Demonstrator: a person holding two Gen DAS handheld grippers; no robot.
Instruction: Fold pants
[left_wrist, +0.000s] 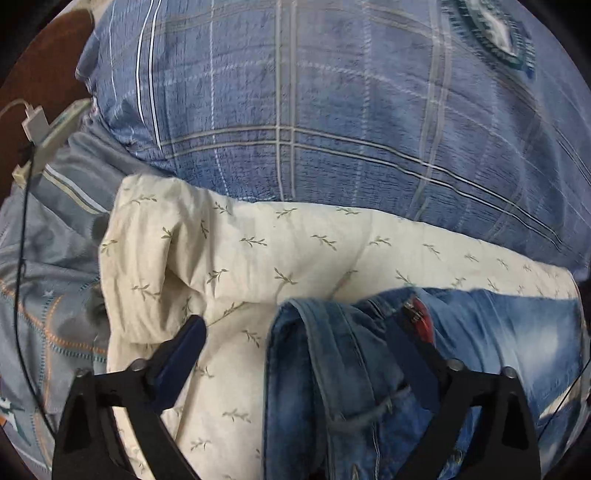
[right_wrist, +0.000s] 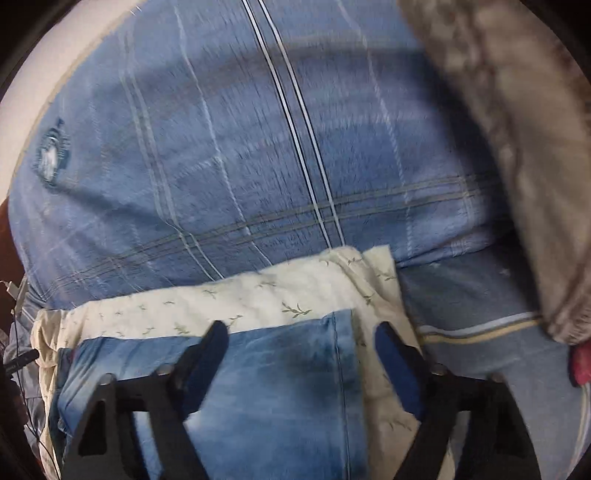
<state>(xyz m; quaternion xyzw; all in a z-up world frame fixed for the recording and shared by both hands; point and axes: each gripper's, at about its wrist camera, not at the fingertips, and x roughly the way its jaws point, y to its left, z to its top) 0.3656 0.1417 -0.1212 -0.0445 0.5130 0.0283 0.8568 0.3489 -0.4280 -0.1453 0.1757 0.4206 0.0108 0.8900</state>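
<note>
Your pants (left_wrist: 332, 387), a pair of faded blue jeans, lie on a cream blanket (left_wrist: 229, 258) printed with small green sprigs, spread over the bed. In the left wrist view the jeans sit at the near right, bunched at one end with a seam running along the fold and a small red tag (left_wrist: 421, 317) showing near the far edge. Your left gripper (left_wrist: 299, 332) hangs over that end with its fingers wide apart: the left finger (left_wrist: 184, 347) stands over bare blanket, the right one over denim, and nothing is pinched.

In the right wrist view the jeans (right_wrist: 280, 387) lie flat, their far edge straight across the blanket (right_wrist: 221, 302). Your right gripper (right_wrist: 301, 343) also has its fingers spread, both above the cloth, gripping nothing.

Beyond the blanket a large blue plaid pillow (left_wrist: 332, 110) fills the far side. At the far left a white charger (left_wrist: 35, 123) with a black cable (left_wrist: 18, 258) lies by the bedding.
</note>
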